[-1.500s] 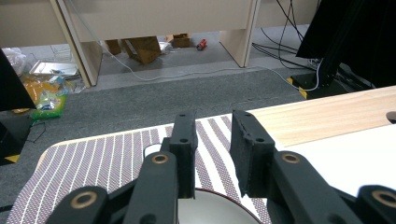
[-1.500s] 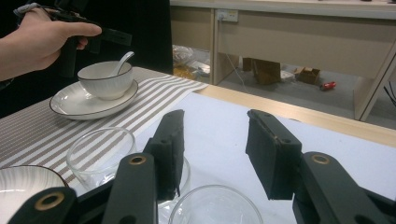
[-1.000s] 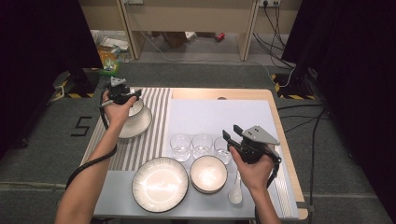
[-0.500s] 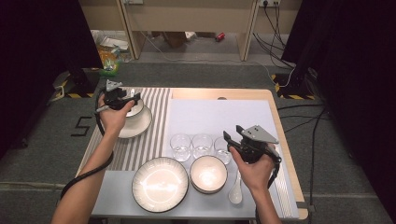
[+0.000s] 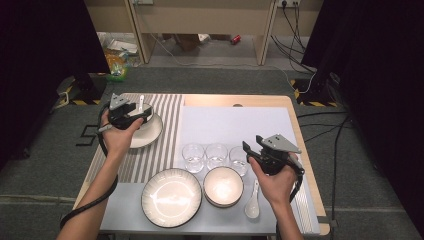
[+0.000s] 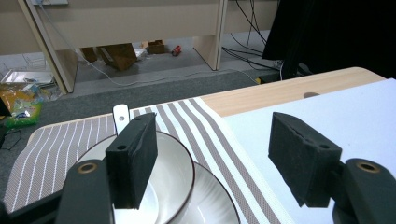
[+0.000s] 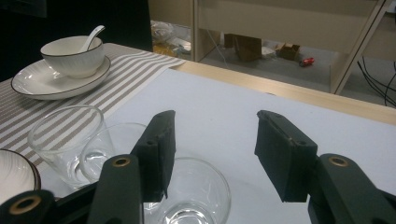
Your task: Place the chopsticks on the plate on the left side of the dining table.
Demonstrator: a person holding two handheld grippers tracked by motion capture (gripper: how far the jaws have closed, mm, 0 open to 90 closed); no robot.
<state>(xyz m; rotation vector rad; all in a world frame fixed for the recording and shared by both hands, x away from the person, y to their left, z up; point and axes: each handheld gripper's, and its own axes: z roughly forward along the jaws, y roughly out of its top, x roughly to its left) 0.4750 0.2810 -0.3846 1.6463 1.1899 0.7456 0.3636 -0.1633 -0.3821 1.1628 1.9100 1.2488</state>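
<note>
While both grippers [image 5: 131, 111] [image 5: 254, 151] are held spread and empty, a spoon [image 7: 91, 37] is seen in the bowl [image 7: 73, 56].

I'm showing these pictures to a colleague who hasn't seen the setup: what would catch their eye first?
Probably the two hand-held grippers over a half-laid table: the left gripper, jaws just opened and empty, above a white bowl with a spoon on a plate at the far left, on the striped mat. The right gripper hangs open over the rightmost of three clear glasses mid-table, with a large plate, a bowl and a second spoon along the near edge.
</note>
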